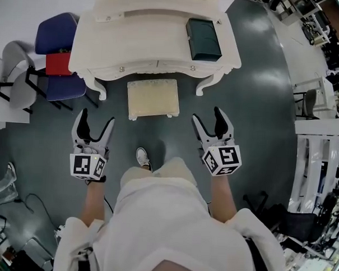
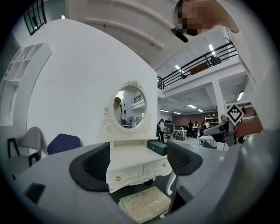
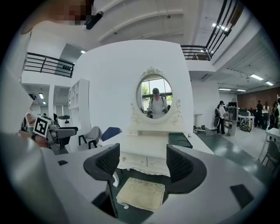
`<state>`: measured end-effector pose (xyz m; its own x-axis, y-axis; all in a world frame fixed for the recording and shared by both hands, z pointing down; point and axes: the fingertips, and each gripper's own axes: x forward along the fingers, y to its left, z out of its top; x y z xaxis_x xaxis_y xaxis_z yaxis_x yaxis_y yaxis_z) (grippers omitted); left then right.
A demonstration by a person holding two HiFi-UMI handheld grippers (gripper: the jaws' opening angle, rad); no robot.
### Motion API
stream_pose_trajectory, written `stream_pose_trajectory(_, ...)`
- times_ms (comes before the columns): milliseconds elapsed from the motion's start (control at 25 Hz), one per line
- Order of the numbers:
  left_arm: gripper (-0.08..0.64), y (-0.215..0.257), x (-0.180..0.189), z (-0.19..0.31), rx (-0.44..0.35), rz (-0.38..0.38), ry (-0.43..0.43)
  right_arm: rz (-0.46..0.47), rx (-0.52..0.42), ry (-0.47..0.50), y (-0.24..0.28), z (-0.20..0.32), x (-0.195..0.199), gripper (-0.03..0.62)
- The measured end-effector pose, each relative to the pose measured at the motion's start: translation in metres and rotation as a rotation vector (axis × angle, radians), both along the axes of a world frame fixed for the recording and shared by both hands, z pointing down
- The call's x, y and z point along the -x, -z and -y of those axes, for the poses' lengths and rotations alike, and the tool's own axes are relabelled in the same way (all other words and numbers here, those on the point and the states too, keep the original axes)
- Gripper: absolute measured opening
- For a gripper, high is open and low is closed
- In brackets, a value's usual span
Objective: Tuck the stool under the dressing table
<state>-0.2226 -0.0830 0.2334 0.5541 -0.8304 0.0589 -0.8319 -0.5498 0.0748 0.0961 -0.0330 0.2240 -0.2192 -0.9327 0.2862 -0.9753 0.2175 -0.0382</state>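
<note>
While left tool and right tool gape empty, a closed green case sits on the dressing table.

dressing table: finished in cream-white | stool in front of it: pale yellow-ish, finely patterned | case on it: dark green | chair beside it: blue

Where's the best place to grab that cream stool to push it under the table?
Probably the stool's near edge, toward both corners, coming from the person's side. The seat is a flat rectangle square to the dressing table, its far edge already at the table's front, so pushing there should send it straight under.
</note>
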Motion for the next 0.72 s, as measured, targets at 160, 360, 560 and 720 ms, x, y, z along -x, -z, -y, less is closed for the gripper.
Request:
stream_pose_trajectory(160,0.405,-0.009,-0.029,0.019,0.020,0.003,-0.008,-0.012,0.029,0.032,-0.017,0.024,-0.015,0.314)
stream_pose_trajectory(360,0.405,-0.007,-0.075,0.040,0.015,0.023,0.013,-0.049,0.079,0.128,-0.043,0.064,-0.037,0.314)
stream_pose_trajectory(560,0.405,-0.022,-0.093,0.060,0.027,0.047,0.048,-0.094,0.135,0.213,-0.073,0.087,-0.048,0.314)
stream_pose_trajectory(720,0.405,-0.048,-0.104,0.077,0.058,0.070,0.035,-0.111,0.174,0.268,-0.108,0.103,-0.039,0.314)
